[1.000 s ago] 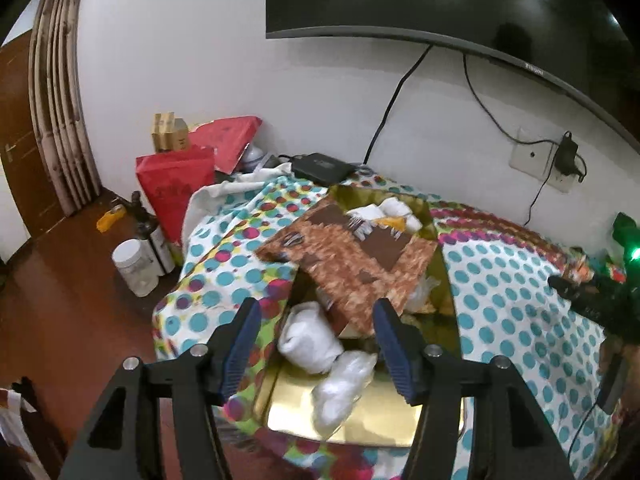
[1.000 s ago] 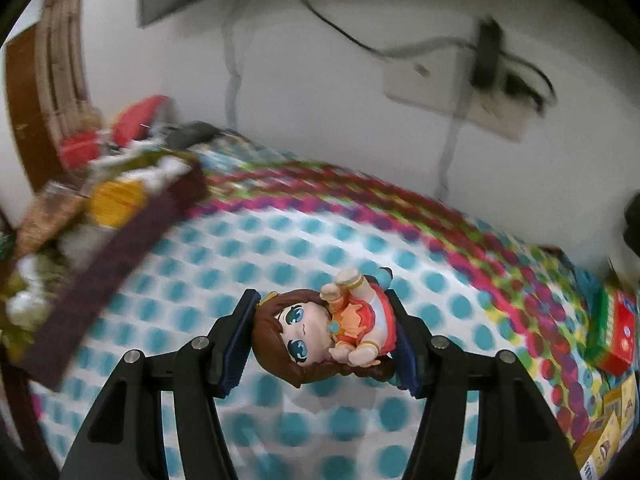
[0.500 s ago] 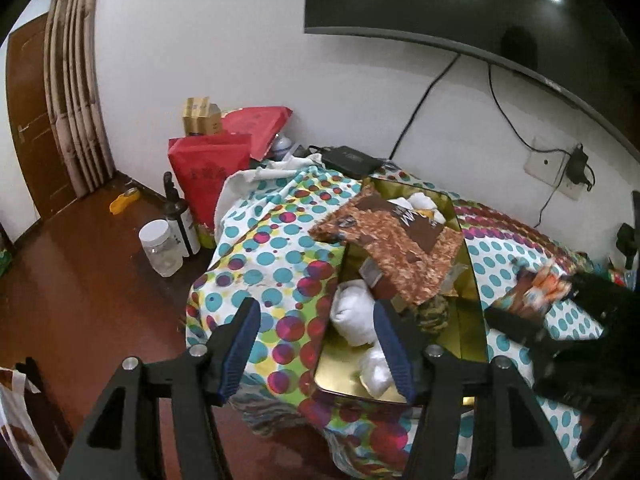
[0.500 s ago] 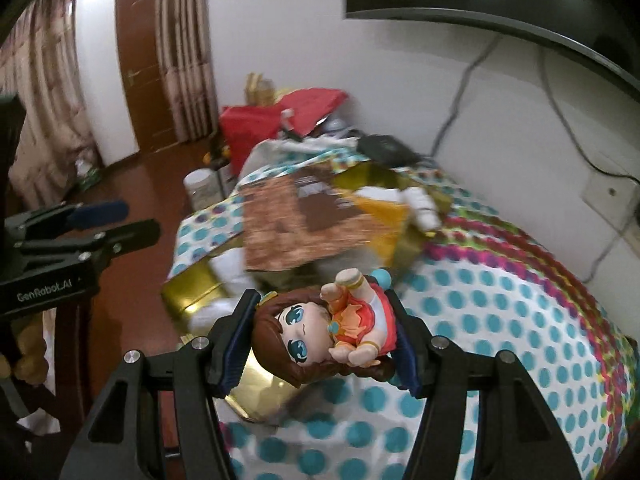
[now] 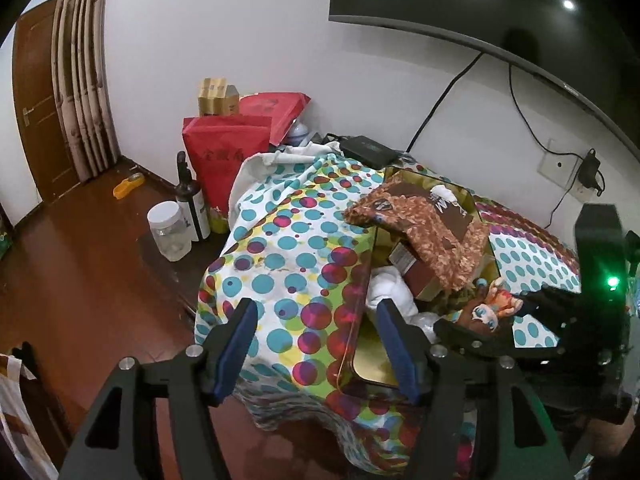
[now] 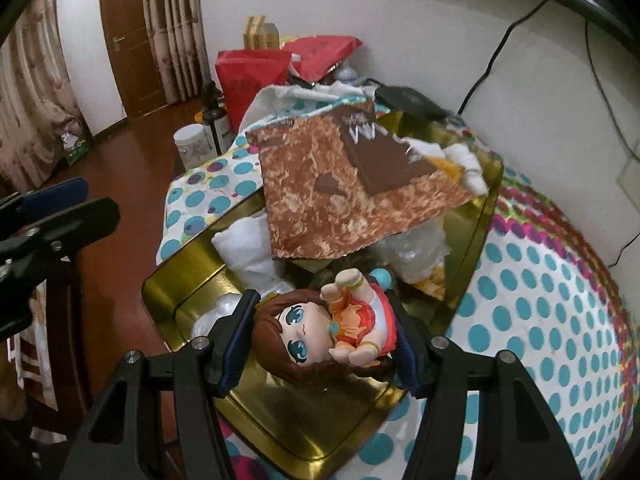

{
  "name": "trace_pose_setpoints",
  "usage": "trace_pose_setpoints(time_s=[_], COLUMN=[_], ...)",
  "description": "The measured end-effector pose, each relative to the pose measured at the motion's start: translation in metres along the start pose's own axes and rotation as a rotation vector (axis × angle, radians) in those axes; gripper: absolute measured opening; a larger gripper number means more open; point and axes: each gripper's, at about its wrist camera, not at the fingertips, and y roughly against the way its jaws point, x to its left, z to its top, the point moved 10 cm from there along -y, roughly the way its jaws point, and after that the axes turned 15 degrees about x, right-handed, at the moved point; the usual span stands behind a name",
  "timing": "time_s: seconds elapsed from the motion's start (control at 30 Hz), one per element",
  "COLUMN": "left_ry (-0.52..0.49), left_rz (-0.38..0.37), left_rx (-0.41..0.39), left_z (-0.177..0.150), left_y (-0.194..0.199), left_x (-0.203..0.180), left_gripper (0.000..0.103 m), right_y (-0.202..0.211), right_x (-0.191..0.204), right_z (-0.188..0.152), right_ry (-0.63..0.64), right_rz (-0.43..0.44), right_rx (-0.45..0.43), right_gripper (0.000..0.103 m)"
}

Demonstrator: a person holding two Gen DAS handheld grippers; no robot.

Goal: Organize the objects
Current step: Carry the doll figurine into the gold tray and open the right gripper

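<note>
My right gripper (image 6: 322, 308) is shut on a small doll (image 6: 308, 332) with brown hair, blue eyes and a red dress, which lies sideways between the pads. It hangs over the near end of an open gold tin (image 6: 304, 412) on the spotted tablecloth (image 6: 540, 320). A brown patterned box (image 6: 340, 196) and white bags (image 6: 248, 252) lie in the tin. In the left wrist view the doll (image 5: 486, 308) shows at the right above the tin (image 5: 372, 364). My left gripper (image 5: 316, 312) hovers at the tin's left edge, its jaws opening with nothing between them.
Red bags (image 5: 228, 152), a dark bottle (image 5: 190, 196) and a clear jar (image 5: 170, 232) stand on the floor left of the table. A black device (image 5: 368, 152) lies at the table's back. Cables run down the wall to a socket (image 5: 560, 168).
My right gripper has swung with the doll from above the spotted cloth to above the gold tin. My left gripper has drawn back to the tin's left edge, its jaws a little wider.
</note>
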Motion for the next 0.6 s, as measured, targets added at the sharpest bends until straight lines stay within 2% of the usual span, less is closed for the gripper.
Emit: trace_pose_setpoints(time_s=[0.47,0.6], left_ry=[0.019,0.015], left_rz=[0.006,-0.002], left_rx=[0.041,0.052], left_z=[-0.008,-0.008], left_y=[-0.009,-0.006], left_x=[0.003,-0.003], left_gripper=[0.065,0.065], right_y=[0.001,0.011], right_x=[0.002,0.001], right_z=[-0.001,-0.001], right_ry=[-0.03,-0.04], right_rz=[-0.025,-0.038], right_rx=[-0.016,-0.025], right_gripper=[0.061,0.072])
